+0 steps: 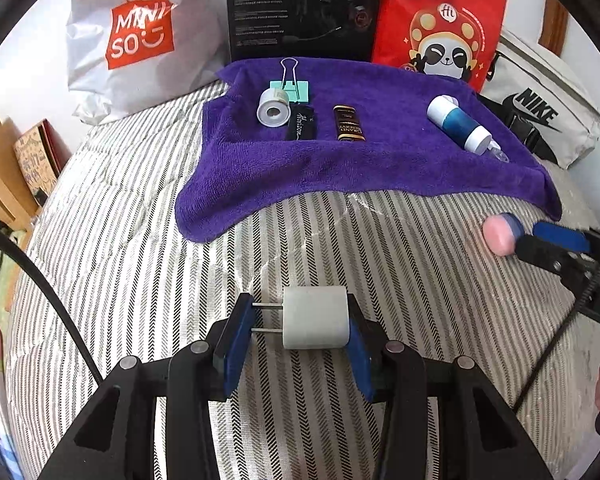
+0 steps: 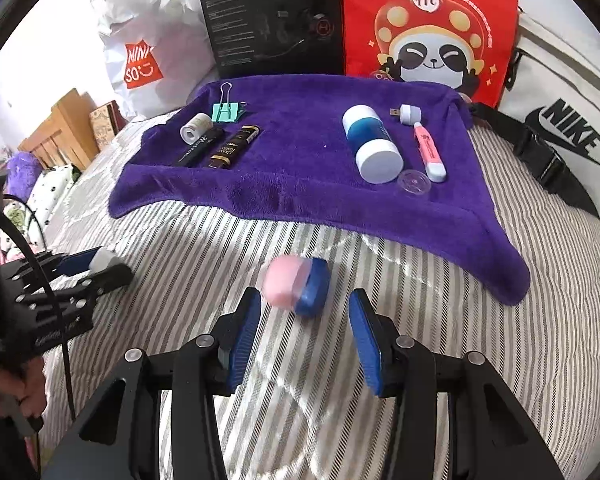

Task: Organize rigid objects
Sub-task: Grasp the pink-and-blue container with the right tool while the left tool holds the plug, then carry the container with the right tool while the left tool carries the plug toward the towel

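sorting half done: several items lined on purple plush towel (image 2: 300,184); left gripper (image 1: 300,322) pinching white plug-in charger (image 1: 315,322), right gripper (image 2: 304,320) spread around pink-and-blue capsule (image 2: 296,286).

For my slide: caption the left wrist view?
Left tongs grip a white plug adapter above the striped bedspread, facing items arranged on a purple towel.

MINISO on white bag (image 1: 140,40), NIKE on pouch (image 2: 560,136)
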Motion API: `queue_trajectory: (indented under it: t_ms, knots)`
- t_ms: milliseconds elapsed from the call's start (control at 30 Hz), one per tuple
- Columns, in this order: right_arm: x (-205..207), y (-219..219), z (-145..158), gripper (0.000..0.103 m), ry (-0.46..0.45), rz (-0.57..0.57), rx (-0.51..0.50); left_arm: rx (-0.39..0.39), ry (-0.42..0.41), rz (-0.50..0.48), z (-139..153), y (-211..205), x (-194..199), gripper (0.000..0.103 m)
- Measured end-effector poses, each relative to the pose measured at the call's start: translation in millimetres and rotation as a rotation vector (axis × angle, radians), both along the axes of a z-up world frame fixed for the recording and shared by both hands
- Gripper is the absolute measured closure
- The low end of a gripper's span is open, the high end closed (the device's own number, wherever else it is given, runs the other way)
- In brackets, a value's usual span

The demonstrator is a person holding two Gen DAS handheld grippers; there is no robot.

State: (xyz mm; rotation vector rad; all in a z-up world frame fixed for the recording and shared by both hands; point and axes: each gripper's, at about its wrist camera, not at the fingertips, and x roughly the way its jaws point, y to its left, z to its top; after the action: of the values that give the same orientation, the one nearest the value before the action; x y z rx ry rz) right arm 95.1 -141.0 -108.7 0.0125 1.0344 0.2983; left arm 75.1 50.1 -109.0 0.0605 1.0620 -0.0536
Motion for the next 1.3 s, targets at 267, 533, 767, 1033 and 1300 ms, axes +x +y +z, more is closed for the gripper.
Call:
queue_trajectory:
  t_ms: [267,533,767,1033,1300]
  knots:
    - [6,7,-13,0.057,-0.017,-0.034,-0.014,-0.011,-0.024,-0.003,1,2,-3,0.061]
    - [12,19,-21,0.059,-0.052,-0.019,-0.067,-0.014,-0.032,0.005,1,2,-6,0.061]
    - [-3,-7,-17,0.059,-0.01,0.015,-0.034,-0.014,-0.058,0.008,1,2,-8,0.061]
    - [-36,-24,-20,0.059,-0.045,0.03,-0.075,-0.011,-0.083,0.017,1,1,-11,0.061]
    - [-40,-23,-22,0.059,-0.076,0.012,-0.078,-0.012,-0.079,0.021,1,2,-11,0.061]
